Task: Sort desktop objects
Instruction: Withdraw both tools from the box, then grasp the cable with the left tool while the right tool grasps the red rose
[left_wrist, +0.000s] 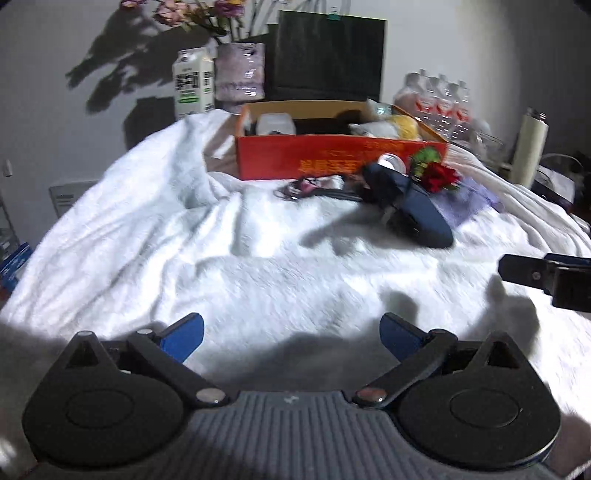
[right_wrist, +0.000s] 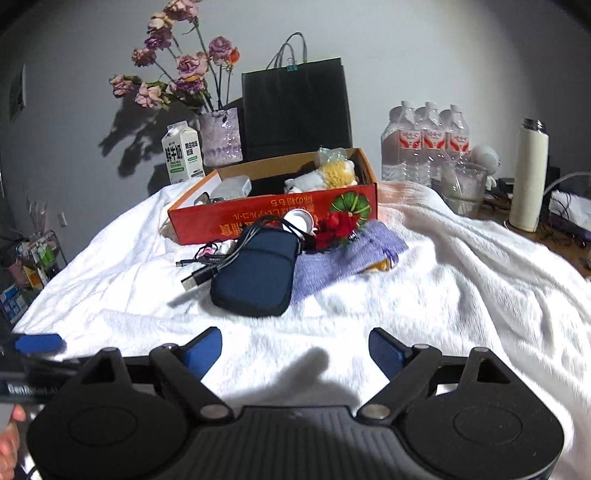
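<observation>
Both the left gripper (left_wrist: 291, 338) and right gripper (right_wrist: 295, 352) are hovering wide open over the white blanket (right_wrist: 443, 295), short of the navy pouch (right_wrist: 255, 275).

You see a white, fluffy blanket (right_wrist: 461, 280) under an orange-red box (right_wrist: 266, 218) with yellow lettering and a green pumpkin motif. The pouch (right_wrist: 255, 277) before it is navy; the cloth (right_wrist: 343, 254) beside it lilac; the artificial flower (right_wrist: 338, 227) red. Both grippers, left (left_wrist: 291, 334) and right (right_wrist: 295, 354), carry blue pads on black frames. The paper bag (right_wrist: 295, 110) is black.
</observation>
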